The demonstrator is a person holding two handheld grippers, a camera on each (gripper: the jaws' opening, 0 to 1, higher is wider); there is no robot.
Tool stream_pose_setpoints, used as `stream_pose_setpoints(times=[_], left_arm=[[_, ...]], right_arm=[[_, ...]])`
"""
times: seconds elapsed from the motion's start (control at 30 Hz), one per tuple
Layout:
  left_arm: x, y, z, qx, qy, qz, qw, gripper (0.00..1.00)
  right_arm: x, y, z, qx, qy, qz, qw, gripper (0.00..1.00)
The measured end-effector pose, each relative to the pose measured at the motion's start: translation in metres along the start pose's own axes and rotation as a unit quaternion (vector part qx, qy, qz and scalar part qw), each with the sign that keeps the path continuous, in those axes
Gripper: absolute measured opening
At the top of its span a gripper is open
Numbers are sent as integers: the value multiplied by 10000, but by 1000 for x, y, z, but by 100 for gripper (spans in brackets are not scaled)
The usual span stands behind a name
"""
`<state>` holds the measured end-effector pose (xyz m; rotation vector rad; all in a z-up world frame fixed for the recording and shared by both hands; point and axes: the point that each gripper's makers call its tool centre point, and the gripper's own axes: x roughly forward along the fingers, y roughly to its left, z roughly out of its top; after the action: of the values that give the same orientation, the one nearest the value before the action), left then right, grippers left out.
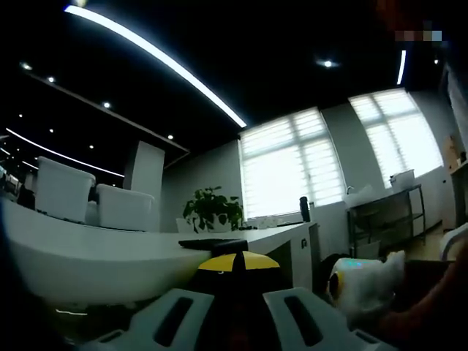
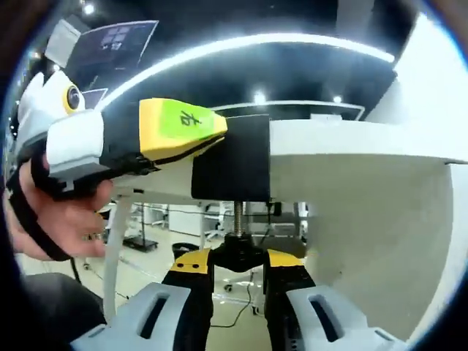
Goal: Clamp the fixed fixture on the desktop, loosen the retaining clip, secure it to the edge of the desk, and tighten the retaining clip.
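Left claw (image 2: 219,135): white body, black midsection, yellow jaws bearing a green label with dark marking. Right claw (image 2: 238,259): grey slotted arms, yellow-topped black jaws. Hand (image 2: 66,216): black strap.

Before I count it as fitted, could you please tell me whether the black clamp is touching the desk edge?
Touching: right gripper view shows the clamp wrapped over the desk edge.

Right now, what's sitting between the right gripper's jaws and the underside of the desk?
In the right gripper view, the clamp's threaded screw rises from the black knob between the right gripper jaws, up to the black clamp bracket on the desk edge.
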<state>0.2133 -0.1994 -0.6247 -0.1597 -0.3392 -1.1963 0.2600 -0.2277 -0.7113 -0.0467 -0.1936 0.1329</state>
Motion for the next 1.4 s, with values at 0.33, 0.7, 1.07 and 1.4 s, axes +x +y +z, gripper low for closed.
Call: stream_pose_setpoints(times=[0.33,0.7,1.07,1.4], left_arm=[[-1,1,0,-36,-18,-14,10000,3],[-2,1,0,-57,-48,-20,10000,3],[-2,1,0,10,5,42,10000,3],[-2,1,1,-9,-14,52,10000,3]], right_arm=[[0,11,-5,156,373,2296,9724,25],[-17,4,-33,468,290,1363,9891,42],[-61,3,-2,495,-420,-1223,9904,37],[-19,6,5,64,-148,-1449,9893,46]])
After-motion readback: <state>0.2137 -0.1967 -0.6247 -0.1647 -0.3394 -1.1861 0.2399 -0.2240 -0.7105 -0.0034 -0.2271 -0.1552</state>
